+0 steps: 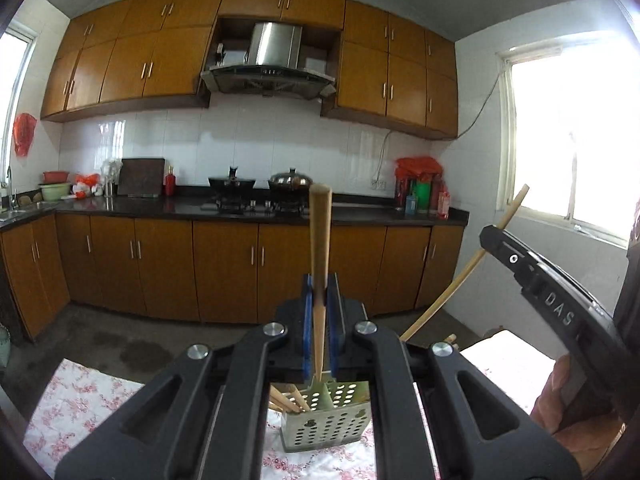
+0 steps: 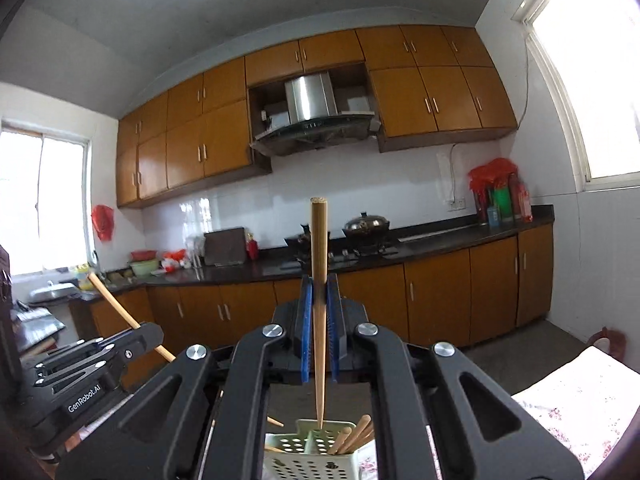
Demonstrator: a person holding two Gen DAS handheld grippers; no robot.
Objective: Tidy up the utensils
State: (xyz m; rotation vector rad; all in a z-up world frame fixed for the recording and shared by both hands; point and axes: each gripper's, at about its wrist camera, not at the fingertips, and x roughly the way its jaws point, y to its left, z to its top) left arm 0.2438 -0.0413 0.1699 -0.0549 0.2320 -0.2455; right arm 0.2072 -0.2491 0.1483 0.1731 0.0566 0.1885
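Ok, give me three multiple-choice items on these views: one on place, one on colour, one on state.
1. Where does the tip of the left gripper's chopstick point?
A. Into the perforated holder
B. At the floor
C. At the window

2. What colour are the gripper pads?
A. Red
B. Blue
C. White

3. How is the right gripper?
A. Open, holding nothing
B. Shut on a chopstick
C. Shut on a spoon

Answers: 1 A, the tip hangs just over the holder's compartments. 2 B, blue strips flank the stick. 3 B, the jaws pinch the upright chopstick.
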